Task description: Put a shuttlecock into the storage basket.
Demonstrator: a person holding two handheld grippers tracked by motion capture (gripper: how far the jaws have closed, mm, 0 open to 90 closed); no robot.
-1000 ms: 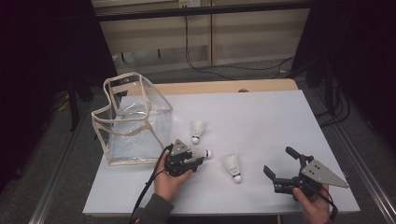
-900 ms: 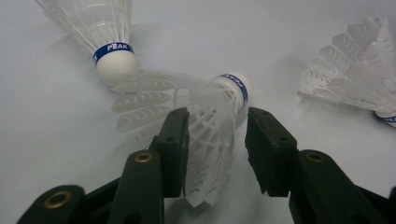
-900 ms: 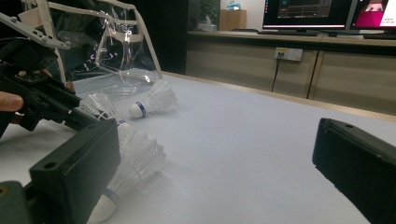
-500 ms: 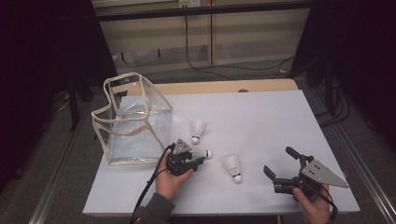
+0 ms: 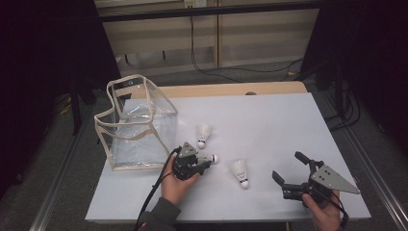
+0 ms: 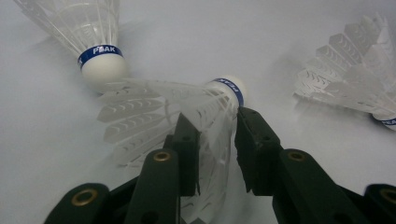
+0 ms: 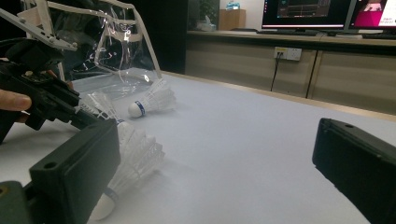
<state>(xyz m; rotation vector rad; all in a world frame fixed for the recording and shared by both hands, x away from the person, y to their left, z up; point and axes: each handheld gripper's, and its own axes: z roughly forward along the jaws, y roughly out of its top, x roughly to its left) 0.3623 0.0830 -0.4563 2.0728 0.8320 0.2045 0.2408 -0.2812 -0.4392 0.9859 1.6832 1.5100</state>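
The left gripper (image 6: pixel 212 154) has just been closing on the shuttlecock (image 6: pixel 187 107); its feather skirt is pinched between the pads, cork pointed away rightward, clear bag (image 5: pixel 137 125) near left.

a white desk (image 5: pixel 288 125) carries a clear bag (image 5: pixel 137 125) at its left, with three shuttlecocks right of the bag: one just beside it (image 5: pixel 204 134), one nearer the front (image 5: pixel 208 158), one farthest right (image 5: pixel 239 172).

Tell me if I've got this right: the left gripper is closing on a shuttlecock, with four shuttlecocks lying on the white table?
Not quite: the high view shows three shuttlecocks on the table, not four. The left gripper has been closing around one's feathers.
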